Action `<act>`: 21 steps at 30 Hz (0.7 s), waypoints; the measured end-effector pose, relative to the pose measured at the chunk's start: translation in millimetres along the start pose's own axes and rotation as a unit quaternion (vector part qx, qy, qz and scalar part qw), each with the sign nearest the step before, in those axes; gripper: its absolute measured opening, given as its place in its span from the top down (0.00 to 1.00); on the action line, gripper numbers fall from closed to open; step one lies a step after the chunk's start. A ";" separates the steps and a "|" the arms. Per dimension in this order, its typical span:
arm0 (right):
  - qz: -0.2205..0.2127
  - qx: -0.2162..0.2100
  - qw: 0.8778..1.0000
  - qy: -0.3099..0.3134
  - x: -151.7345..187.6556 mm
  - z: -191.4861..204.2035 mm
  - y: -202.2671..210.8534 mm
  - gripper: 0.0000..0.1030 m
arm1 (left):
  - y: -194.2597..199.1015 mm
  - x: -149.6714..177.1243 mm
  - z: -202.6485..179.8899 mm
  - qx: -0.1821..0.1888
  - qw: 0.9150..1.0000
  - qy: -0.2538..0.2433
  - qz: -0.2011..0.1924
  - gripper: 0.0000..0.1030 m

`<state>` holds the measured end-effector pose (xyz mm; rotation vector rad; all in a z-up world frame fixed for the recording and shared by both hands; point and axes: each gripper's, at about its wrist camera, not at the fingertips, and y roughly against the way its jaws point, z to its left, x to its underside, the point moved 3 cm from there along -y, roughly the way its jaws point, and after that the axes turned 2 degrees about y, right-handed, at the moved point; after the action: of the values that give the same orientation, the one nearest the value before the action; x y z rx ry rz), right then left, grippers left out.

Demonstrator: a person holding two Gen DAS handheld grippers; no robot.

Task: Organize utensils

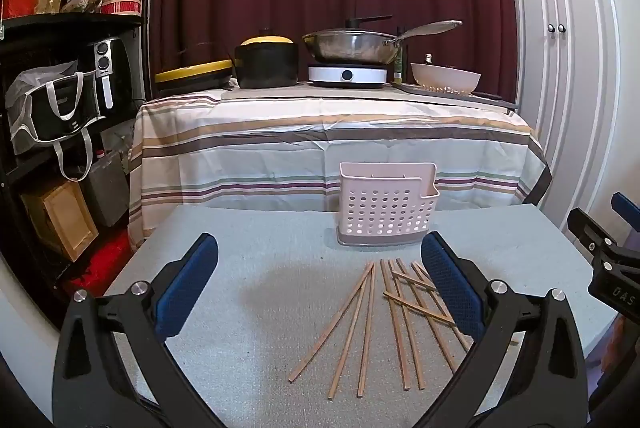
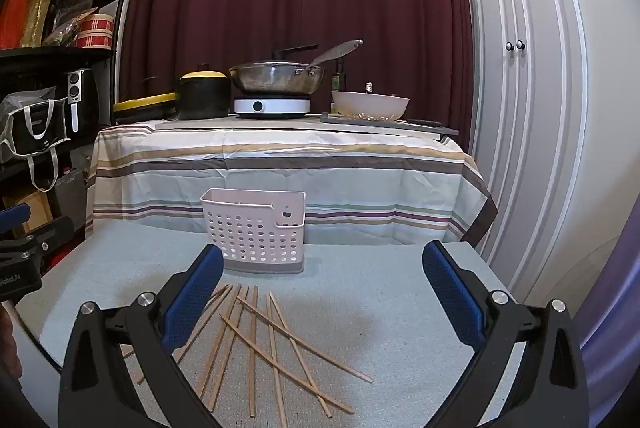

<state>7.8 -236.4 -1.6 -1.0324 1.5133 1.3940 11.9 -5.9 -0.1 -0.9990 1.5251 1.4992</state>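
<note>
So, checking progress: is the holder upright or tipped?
Upright: the holder stands on its base; the chopsticks all lie on the mat.

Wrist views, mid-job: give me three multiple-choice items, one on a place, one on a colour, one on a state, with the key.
1. Where do the thin wooden chopsticks lie?
A. Inside the holder
B. Loose on the pale blue-grey tabletop, in front of the holder
C. On the striped cloth

2. What colour is the perforated plastic utensil holder?
A. Pale pink
B. Green
C. Black

3. How do the left gripper and right gripper stand?
A. Both shut on chopsticks
B. Left shut, right open
C. Both open, holding nothing

Key: B, the sticks lie scattered on the table, nearer the cameras than the holder; A, its walls are pale pink; C, each pair of blue pads stands wide apart and bare.
</note>
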 end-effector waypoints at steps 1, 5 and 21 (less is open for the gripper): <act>0.000 0.000 1.000 0.000 0.6 0.0 -0.5 0.06 | 0.3 -0.4 0.0 0.000 1.000 0.000 0.000 0.04; -0.001 -0.001 1.000 -0.001 -0.4 -0.3 0.7 0.06 | 0.6 0.4 0.5 0.000 1.000 0.000 -0.001 0.04; -0.003 0.000 1.000 -0.001 -0.5 1.5 4.0 0.06 | 3.0 -0.9 1.0 0.000 1.000 0.000 -0.003 0.04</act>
<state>4.3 -234.7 0.1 -1.0331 1.5077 1.3912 9.5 -4.8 1.9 -1.0027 1.5213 1.4950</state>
